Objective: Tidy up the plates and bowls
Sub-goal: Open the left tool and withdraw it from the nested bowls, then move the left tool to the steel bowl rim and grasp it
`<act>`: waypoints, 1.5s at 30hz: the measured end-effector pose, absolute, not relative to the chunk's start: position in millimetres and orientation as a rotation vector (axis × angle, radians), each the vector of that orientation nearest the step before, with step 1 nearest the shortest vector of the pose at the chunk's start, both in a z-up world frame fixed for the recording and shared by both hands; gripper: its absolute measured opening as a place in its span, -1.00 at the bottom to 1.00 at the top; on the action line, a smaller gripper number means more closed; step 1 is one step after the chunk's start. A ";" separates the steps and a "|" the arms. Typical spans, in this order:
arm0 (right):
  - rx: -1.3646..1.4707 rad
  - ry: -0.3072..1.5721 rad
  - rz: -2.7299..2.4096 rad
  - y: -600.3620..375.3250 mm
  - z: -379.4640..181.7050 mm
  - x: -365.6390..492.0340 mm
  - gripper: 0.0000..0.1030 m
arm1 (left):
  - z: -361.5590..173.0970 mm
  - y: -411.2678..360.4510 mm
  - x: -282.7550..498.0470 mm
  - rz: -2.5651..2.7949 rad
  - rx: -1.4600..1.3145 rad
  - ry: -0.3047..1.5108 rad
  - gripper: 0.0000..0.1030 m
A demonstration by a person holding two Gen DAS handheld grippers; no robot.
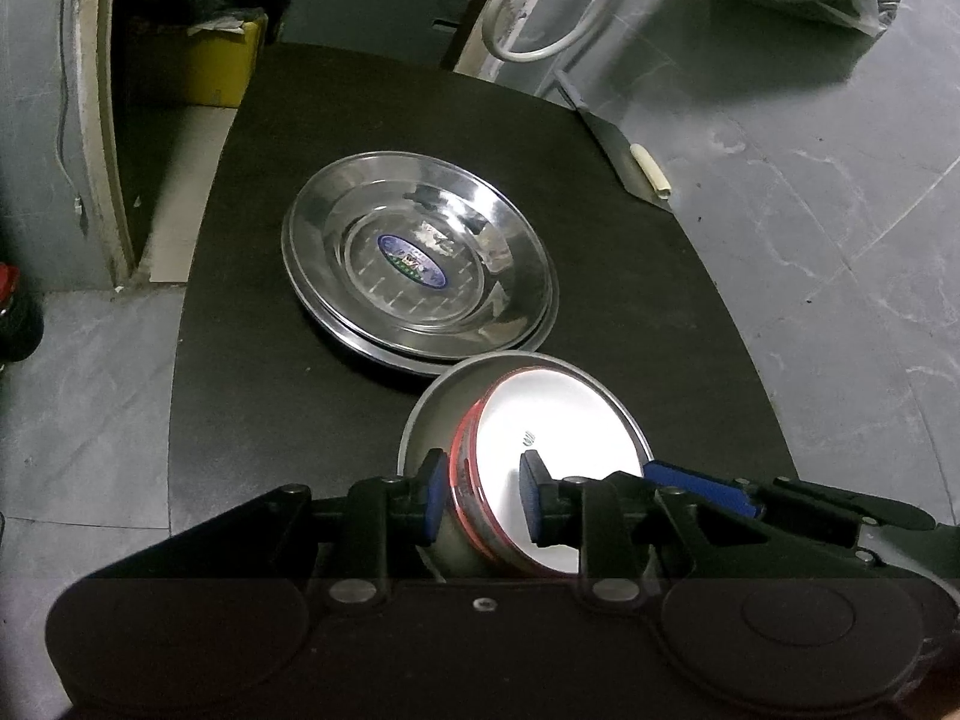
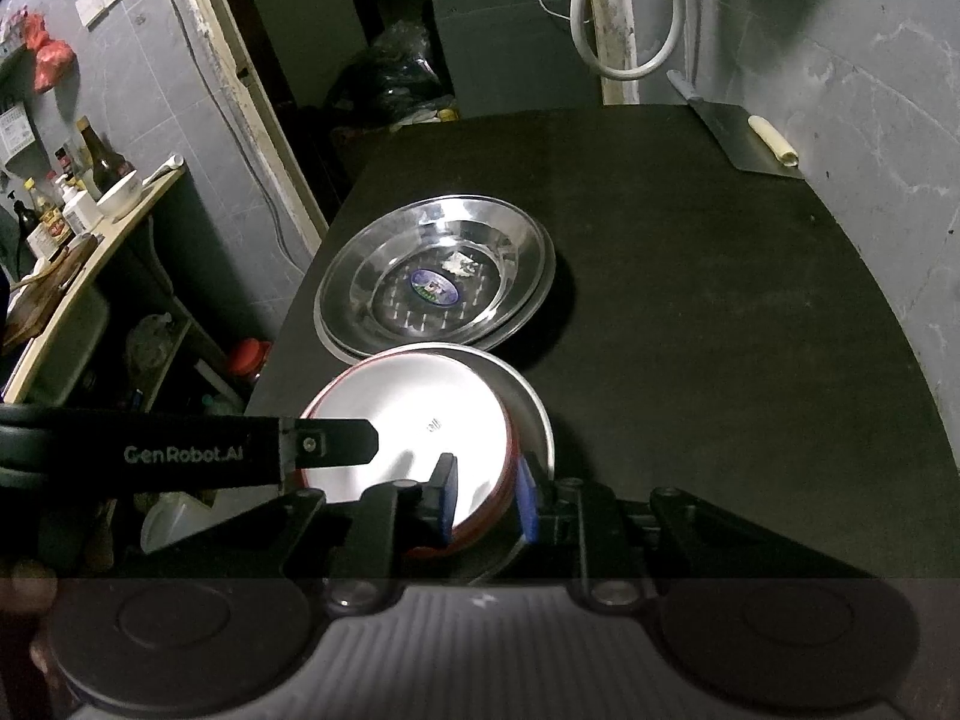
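Two shiny steel plates [image 1: 420, 264] lie stacked on the black table top [image 1: 270, 360]; they also show in the right wrist view [image 2: 432, 276]. In front of them a steel bowl with a red rim [image 1: 552, 456] is held up, nested with a second steel dish behind it. My left gripper [image 1: 480, 498] is shut on the bowl's rim from the left. My right gripper [image 2: 483, 495] is shut on the bowl's [image 2: 414, 426] rim from the right. The left gripper's arm crosses the right wrist view at left.
A cleaver [image 1: 618, 144] with a pale handle lies at the table's far right edge, also in the right wrist view [image 2: 750, 138]. A white hose [image 2: 624, 18] hangs behind. A shelf with bottles [image 2: 66, 204] stands to the left. A yellow bin [image 1: 204, 60] sits behind the table.
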State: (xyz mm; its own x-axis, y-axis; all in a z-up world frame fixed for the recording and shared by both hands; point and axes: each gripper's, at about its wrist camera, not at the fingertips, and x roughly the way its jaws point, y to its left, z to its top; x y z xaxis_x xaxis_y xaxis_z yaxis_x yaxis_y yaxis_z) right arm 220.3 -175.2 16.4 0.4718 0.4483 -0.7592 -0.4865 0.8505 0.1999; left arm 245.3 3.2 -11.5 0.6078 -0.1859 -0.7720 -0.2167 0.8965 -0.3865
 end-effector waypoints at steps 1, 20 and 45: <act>-0.047 0.914 0.572 -175.4 16.4 220.2 -0.51 | -11.2 3.5 245.6 0.021 -0.475 0.926 -0.38; -0.042 0.841 0.518 -190.3 28.7 219.1 -0.28 | 2.0 9.1 237.8 -0.009 -0.486 0.827 0.29; -0.016 0.854 0.397 -208.5 23.9 226.4 0.89 | -10.0 40.9 216.0 0.187 -0.466 0.833 0.98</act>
State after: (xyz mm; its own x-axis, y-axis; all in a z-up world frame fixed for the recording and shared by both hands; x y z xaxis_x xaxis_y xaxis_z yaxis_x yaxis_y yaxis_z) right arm 226.4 -208.5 23.9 0.5884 0.3342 -0.7363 -0.3467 0.9269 0.1437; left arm 216.0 40.9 -10.0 0.6637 -0.0203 -0.7477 -0.3384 0.8834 -0.3243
